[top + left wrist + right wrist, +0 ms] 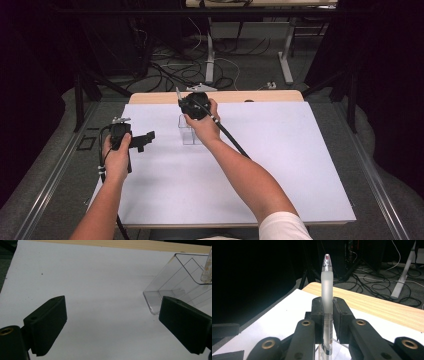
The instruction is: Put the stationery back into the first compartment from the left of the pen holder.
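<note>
My right gripper hovers above a clear plastic box at the middle of the white table sheet. In the right gripper view its jaws are shut on a frosted pen, which points up and away with its tip past the jaws. The pen's lower end reaches into the open top of the box in the left gripper view. My left gripper is held level at the left, pointing toward the box. It stands open with nothing between its pads.
The table's wooden far edge runs just behind the box. Beyond it are floor cables and white desk legs. Bare white sheet lies to the right of the box and in front of it.
</note>
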